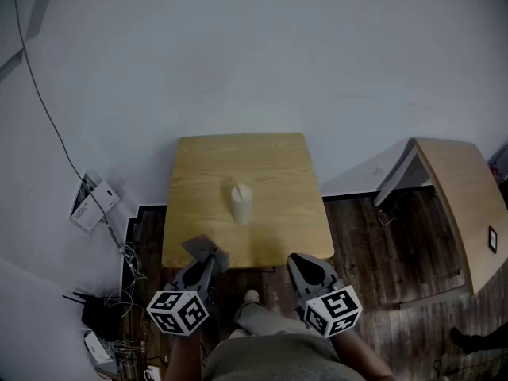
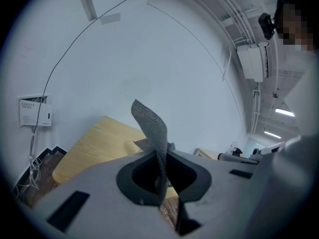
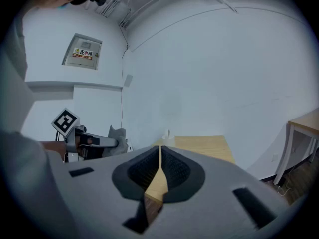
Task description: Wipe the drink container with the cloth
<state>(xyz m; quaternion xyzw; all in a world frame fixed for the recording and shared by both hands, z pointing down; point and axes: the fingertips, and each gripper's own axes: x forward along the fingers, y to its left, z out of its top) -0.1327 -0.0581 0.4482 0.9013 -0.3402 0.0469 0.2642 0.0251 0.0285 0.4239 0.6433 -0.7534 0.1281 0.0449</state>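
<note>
The drink container (image 1: 241, 202) is a white upright cup near the middle of a small wooden table (image 1: 206, 165). A grey mesh cloth (image 1: 205, 249) hangs over the table's near left edge, with my left gripper (image 1: 209, 259) shut on it. In the left gripper view the cloth (image 2: 152, 128) sticks up from between the closed jaws. My right gripper (image 1: 305, 265) is shut and holds nothing, at the table's near right edge. In the right gripper view the container (image 3: 168, 136) shows small beyond the closed jaws, and the cloth (image 3: 117, 133) is at the left.
A second wooden table (image 1: 464, 205) stands to the right. Cables and small boxes (image 1: 111, 308) lie on the floor at the left, near a white wall box (image 1: 94, 205). The person's shoe (image 1: 251, 296) is below the table's near edge.
</note>
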